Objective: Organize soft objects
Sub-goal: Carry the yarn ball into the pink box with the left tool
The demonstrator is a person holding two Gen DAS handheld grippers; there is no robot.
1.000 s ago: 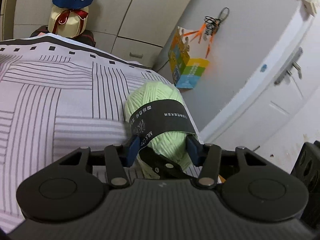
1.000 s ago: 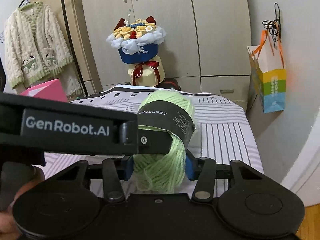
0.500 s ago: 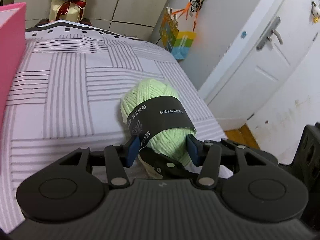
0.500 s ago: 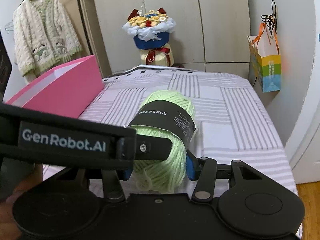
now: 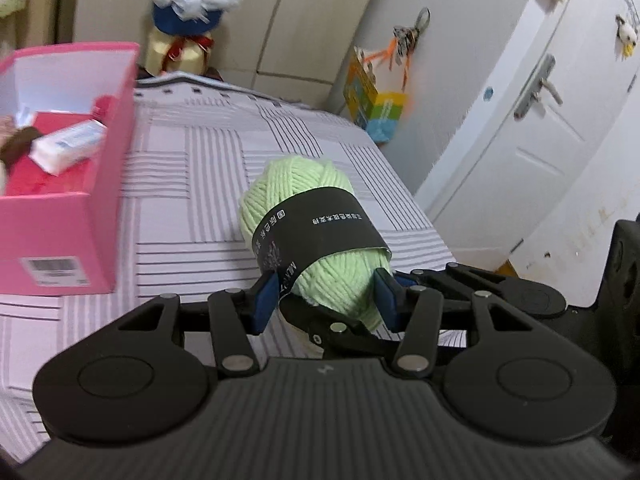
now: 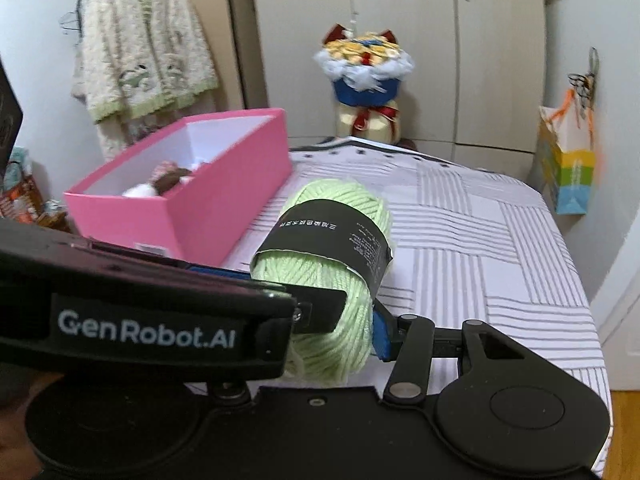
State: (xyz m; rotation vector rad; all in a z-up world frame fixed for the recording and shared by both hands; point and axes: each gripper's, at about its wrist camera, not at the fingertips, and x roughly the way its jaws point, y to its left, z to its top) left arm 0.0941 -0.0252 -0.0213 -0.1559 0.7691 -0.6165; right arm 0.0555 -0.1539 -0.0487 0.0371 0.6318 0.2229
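Yarn (image 5: 316, 236) light and squashy; both grippers' jaws clamped on its lower end, below the slippery band.

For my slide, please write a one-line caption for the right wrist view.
Both grippers hold one green yarn ball above the striped bed, beside an open pink box.

A flower bouquet (image 6: 362, 76) stood by the wardrobe (image 6: 400, 40). A cardigan (image 6: 140, 60) hung left; a colourful paper bag (image 6: 566, 168) hung right, near a white door (image 5: 532, 120).
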